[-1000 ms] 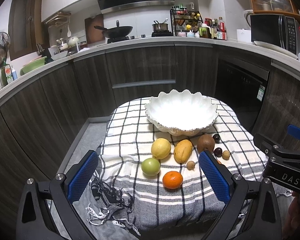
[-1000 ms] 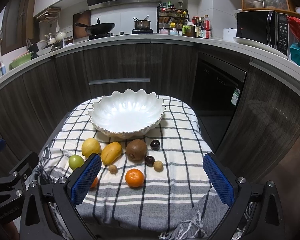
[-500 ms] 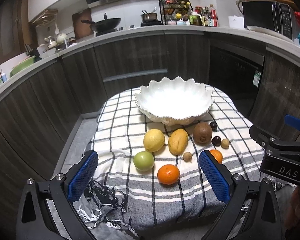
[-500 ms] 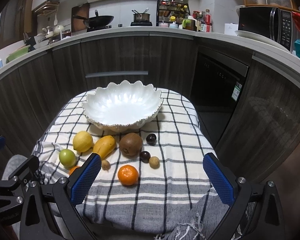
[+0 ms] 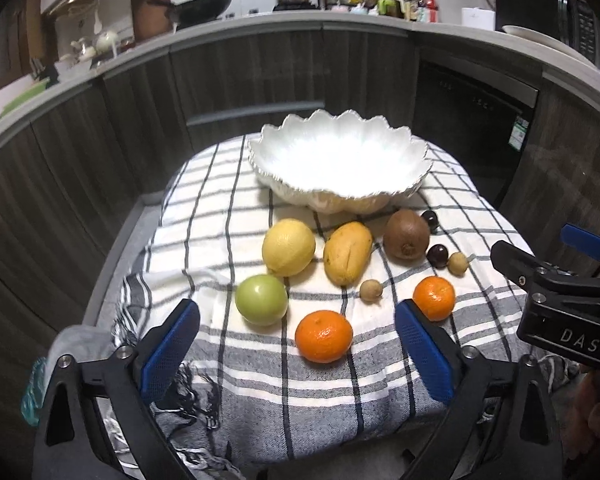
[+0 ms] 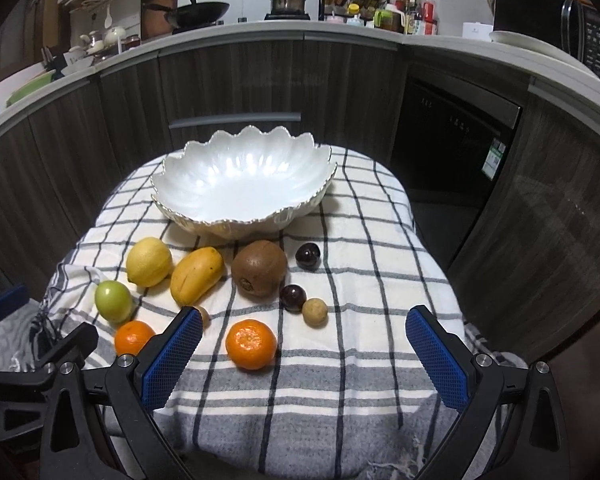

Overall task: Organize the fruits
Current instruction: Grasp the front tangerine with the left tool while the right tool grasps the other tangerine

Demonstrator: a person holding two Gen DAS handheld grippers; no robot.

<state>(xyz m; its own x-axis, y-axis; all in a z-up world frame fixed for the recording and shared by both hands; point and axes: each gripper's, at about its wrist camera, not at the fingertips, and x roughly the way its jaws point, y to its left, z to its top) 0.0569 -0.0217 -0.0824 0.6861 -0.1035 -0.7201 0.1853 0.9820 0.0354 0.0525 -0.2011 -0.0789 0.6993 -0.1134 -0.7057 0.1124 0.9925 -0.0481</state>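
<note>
An empty white scalloped bowl (image 5: pixel 340 160) (image 6: pixel 244 184) stands at the back of a checked cloth. In front of it lie a lemon (image 5: pixel 288 246), a mango (image 5: pixel 348 258), a brown kiwi (image 5: pixel 406 234), a green apple (image 5: pixel 261 299), two oranges (image 5: pixel 323 336) (image 5: pixel 434 298), two dark plums (image 5: pixel 437 255) and two small tan longans (image 5: pixel 371 290). My left gripper (image 5: pixel 296 354) is open and empty, just short of the near orange. My right gripper (image 6: pixel 306 354) is open and empty, near the right orange (image 6: pixel 251 344). The right gripper's body shows in the left view.
The cloth-covered table (image 6: pixel 340 400) drops off at the near edge and both sides. Dark cabinets (image 6: pixel 260 76) curve behind it, with a counter holding a wok (image 6: pixel 198 10), pot and bottles. A microwave (image 6: pixel 556 24) stands at the far right.
Both grippers have moved forward and down toward the fruit, which now looks larger and nearer. Both stay open. No fruit has moved.
</note>
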